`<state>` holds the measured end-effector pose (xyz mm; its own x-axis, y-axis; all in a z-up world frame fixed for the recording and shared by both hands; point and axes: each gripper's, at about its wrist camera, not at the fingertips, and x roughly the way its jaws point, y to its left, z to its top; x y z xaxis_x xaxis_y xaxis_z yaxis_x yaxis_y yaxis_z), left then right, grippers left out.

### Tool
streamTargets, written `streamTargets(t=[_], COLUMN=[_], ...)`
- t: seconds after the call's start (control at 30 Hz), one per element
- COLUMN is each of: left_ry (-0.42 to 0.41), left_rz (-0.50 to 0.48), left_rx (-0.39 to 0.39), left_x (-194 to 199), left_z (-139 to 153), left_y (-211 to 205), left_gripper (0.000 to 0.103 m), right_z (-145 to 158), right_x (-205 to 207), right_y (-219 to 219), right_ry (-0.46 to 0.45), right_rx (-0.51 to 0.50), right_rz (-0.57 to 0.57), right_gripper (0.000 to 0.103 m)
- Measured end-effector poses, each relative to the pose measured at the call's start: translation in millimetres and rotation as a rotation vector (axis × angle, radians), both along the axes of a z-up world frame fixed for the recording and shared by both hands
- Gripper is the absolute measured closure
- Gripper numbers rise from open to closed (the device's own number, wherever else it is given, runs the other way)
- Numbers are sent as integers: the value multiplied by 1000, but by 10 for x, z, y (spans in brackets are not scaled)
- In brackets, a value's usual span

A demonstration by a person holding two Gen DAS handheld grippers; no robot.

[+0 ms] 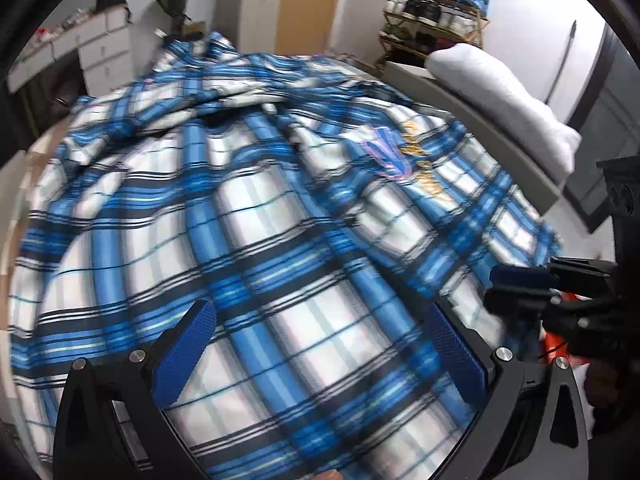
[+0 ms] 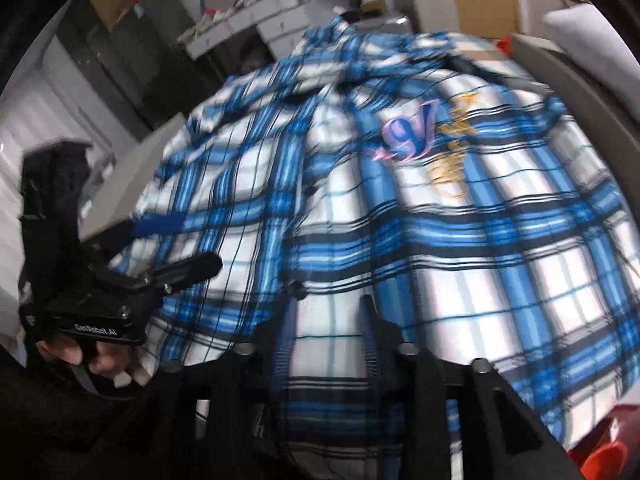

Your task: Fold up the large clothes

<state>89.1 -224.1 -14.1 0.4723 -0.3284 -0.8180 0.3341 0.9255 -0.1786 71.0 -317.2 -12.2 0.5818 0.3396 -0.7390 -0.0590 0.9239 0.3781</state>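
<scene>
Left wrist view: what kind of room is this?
Probably a bedroom or a lived-in home room. A blue plaid shirt lies spread on a bed-like surface, a white pillow rests on the grey ledge beside it, a shoe rack stands by the wall, and white drawers sit behind.

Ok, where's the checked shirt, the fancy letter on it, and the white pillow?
checked shirt (image 1: 256, 216): left wrist view, middle of the cloth.
fancy letter (image 2: 412, 128): right wrist view, embroidered blue stroke.
white pillow (image 1: 504, 96): left wrist view, its top.

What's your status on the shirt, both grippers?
Left gripper open above the shirt, holding nothing. Right gripper part open over the hem, no clear grip. Shirt spread, rumpled at the collar end. Nothing in the way.
</scene>
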Motion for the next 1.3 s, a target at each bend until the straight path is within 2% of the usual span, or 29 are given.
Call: streamTargets(t=[0.1,0.17,0.2,0.27,0.3,0.37,0.43,0.53,0.63,0.73,0.87,0.97,1.07,1.17,1.23,1.3], left_ry=[72,125,143,187,201,184,182,170,153,142,87,56,71,93,90,86], left_rz=[-46,-90,-105,-132,-146,-162,-150,-140,-134,-132,-116,-110,-83,-76,-79,-84], left_rx=[-88,-136,-142,-118,-106,-95,-58,-7,27,38,45,59,69,73,75,75], left_x=[97,176,197,249,264,274,298,323,317,304,249,227,280,289,262,242], left_z=[1,-16,-25,-74,-102,-90,-110,-119,-135,-141,-71,-42,-149,-245,-266,-266], left_y=[-134,-258,-306,-440,-496,-546,-581,-607,-626,-617,-564,-512,-488,-506,-508,-500], left_gripper=[1,9,20,29,42,54,82,93,99,100,102,102,102,102,102,102], right_z=[115,153,154,105,94,3,-61,-119,-155,-178,-241,-262,-257,-317,-384,-429], right_x=[-160,-303,-348,-470,-498,-630,-699,-822,-880,-871,-888,-893,-891,-824,-780,-720], right_y=[-330,-583,-690,-949,-1047,-1246,-1391,-1562,-1641,-1646,-1691,-1701,-1720,-1732,-1758,-1769], right_ry=[-62,-92,-90,-69,-57,-21,6,16,6,-12,-50,-41,-63,-70,-75,-72], right_rx=[14,-16,-23,-33,-34,-37,-33,-10,49,108,285,296,337,418,477,491], right_rz=[-111,-216,-263,-378,-412,-507,-562,-623,-645,-621,-571,-579,-573,-554,-564,-575], right_gripper=[59,59,58,57,56,56,56,56,56,56,56,56,57,64,65,65])
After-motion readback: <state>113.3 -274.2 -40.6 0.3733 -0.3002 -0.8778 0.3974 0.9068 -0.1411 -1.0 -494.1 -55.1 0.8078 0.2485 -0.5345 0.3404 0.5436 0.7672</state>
